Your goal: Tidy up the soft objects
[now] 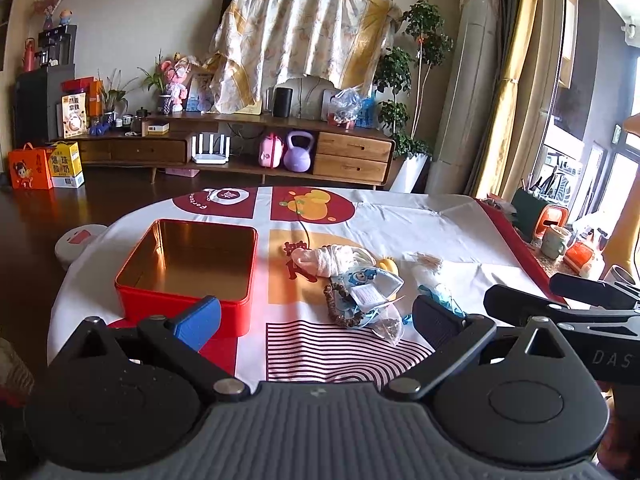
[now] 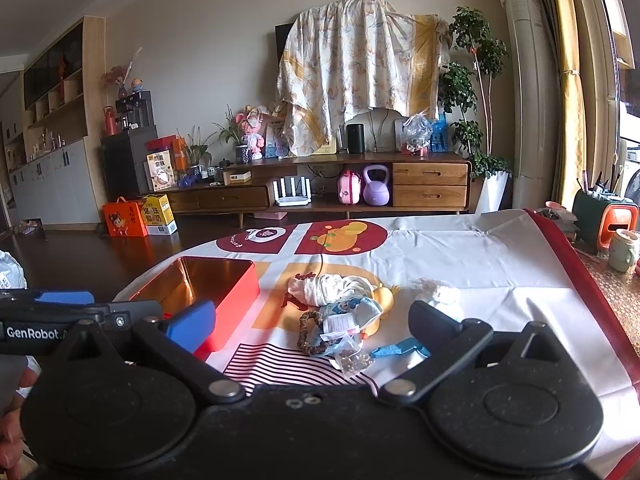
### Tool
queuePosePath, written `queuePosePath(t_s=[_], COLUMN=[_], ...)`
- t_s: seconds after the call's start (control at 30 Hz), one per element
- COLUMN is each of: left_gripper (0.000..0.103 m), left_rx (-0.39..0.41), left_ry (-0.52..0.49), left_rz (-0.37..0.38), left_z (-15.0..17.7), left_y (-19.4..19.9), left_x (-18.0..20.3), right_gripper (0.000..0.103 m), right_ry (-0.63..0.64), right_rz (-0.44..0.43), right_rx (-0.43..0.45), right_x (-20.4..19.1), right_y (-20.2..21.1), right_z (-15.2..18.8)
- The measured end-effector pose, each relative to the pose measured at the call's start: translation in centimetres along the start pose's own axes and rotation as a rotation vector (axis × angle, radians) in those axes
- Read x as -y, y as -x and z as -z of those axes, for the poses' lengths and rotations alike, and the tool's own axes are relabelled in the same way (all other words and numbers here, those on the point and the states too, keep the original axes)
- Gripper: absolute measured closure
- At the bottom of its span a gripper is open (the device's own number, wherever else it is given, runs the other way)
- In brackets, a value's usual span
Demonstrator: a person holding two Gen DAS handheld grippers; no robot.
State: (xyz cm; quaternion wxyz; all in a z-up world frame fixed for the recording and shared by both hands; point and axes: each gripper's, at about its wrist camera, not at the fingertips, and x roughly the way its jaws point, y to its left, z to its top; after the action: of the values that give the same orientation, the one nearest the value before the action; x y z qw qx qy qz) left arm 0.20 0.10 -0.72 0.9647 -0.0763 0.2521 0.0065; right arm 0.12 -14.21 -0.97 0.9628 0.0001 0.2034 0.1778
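Note:
An open red tin box (image 1: 188, 268) with a gold inside stands empty on the table, left of a pile of soft things. It also shows in the right wrist view (image 2: 208, 284). The pile holds a pink-white rolled cloth (image 1: 324, 260) (image 2: 320, 286), a blue cartoon pouch (image 1: 368, 286) (image 2: 352, 314), a brown scrunchie (image 1: 336, 304) (image 2: 308, 334), a small clear bag (image 1: 388, 326) (image 2: 354, 356) and a white fluffy item (image 1: 426, 268) (image 2: 438, 294). My left gripper (image 1: 316, 318) is open and empty, just short of the pile. My right gripper (image 2: 312, 330) is open and empty, also just short of it.
The table wears a white cloth with red and orange prints (image 1: 400, 220). A mug (image 2: 622, 254), an orange holder (image 2: 616, 220) and clutter stand at the table's right edge. A TV cabinet (image 1: 240, 148) stands across the dark floor. The other gripper shows at the right (image 1: 568, 312).

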Motion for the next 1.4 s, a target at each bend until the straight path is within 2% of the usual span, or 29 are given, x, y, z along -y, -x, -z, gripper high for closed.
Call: queuePosePath(t_s=[1.4], left_gripper=[0.000], left_rx=[-0.009], left_ry=[0.011], left_rz=[-0.005], left_z=[0.81], left_y=[-0.28], left_x=[-0.06], right_gripper=[0.000], right_ry=[-0.005], right_rz=[-0.002], right_rx=[-0.003], right_x=[-0.06], right_y=[-0.09], right_z=[0.05])
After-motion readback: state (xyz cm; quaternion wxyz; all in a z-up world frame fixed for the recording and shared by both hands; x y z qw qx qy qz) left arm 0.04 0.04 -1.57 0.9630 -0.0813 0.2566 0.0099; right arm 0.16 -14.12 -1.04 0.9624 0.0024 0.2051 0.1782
